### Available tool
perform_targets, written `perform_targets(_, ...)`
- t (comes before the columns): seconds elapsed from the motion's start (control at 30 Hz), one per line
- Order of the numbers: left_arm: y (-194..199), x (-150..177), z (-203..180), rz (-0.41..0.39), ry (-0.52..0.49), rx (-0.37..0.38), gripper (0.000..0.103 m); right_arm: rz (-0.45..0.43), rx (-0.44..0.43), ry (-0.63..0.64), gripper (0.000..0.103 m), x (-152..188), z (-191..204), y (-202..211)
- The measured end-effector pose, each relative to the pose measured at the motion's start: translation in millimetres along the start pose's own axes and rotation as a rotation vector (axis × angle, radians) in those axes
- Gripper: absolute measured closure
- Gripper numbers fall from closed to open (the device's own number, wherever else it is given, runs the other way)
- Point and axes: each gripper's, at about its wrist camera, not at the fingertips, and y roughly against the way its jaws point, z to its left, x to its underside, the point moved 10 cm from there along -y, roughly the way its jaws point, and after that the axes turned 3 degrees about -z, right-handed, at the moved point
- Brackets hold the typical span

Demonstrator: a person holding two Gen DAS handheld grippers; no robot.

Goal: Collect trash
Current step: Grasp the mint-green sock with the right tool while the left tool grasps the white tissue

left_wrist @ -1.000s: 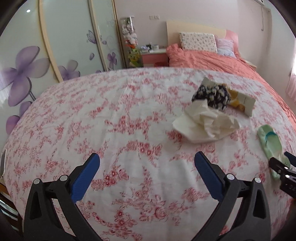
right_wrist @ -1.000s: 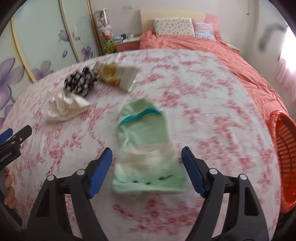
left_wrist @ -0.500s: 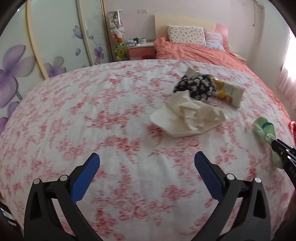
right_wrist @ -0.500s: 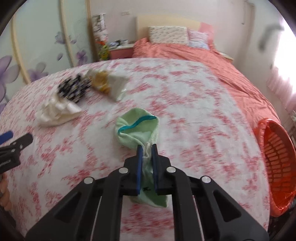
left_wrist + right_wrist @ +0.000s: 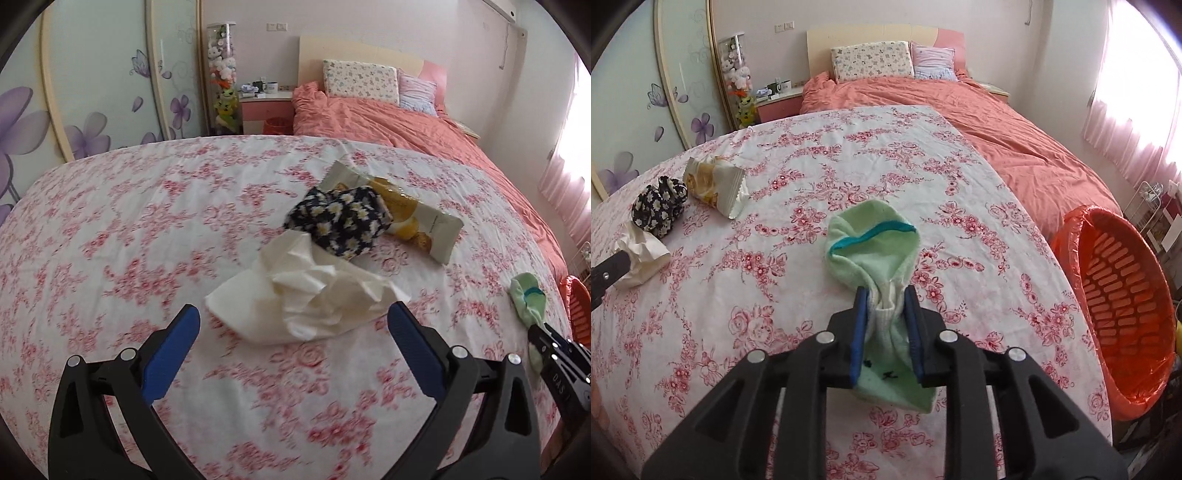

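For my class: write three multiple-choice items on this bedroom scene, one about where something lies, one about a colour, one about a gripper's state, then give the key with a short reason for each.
1. Where does the dark daisy-print cloth lie?
A. between the tissue and the snack packet
B. inside the basket
C. on the pillow

2. What colour is the band on the green sock?
A. red
B. teal
C. yellow

3. How does the left gripper stand?
A. shut on the tissue
B. shut on the sock
C. open, holding nothing

Key:
1 A: the cloth overlaps the crumpled tissue on its near side and the packet on its far side, all on the floral bedspread.
2 B: a teal stripe runs along the opening of the sock.
3 C: the left gripper has its jaws wide apart with the tissue just ahead, untouched; it is the right gripper that pinches the sock, beside the orange basket.
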Motion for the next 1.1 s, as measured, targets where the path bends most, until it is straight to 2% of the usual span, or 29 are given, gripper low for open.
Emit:
perform_targets(0.17, -6, -7, -9, -0.001, 0.000, -0.013, 0.002, 0.003, -0.021, -0.025, 0.078, 0, -1, -2)
perform_targets(0.37, -30, -4, -5, 0.067, -0.022, -0.081, 0.002, 0.003, -0.006, -0.013, 0.077, 0, 0, -2)
perform_targets(0.6, -22, 23, 14, 0.108, -0.043, -0.040, 0.014, 0.003, -0.008, -0.015, 0.077, 0, 1, -2)
perform_targets(0.83, -10, 15, 19, 0.055, -0.035, -0.004, 0.013, 0.003, -0.007, -0.014, 0.077, 0, 1, -2)
perform_targets(0.93, -11, 5, 11, 0.034, -0.056, 0.008, 0.007, 0.003, -0.007, -0.014, 0.077, 0, 1, -2)
perform_targets(1.1, -26, -9, -1, 0.038, -0.108, 0.002, 0.007, 0.003, -0.006, -0.015, 0.076, 0, 1, -2)
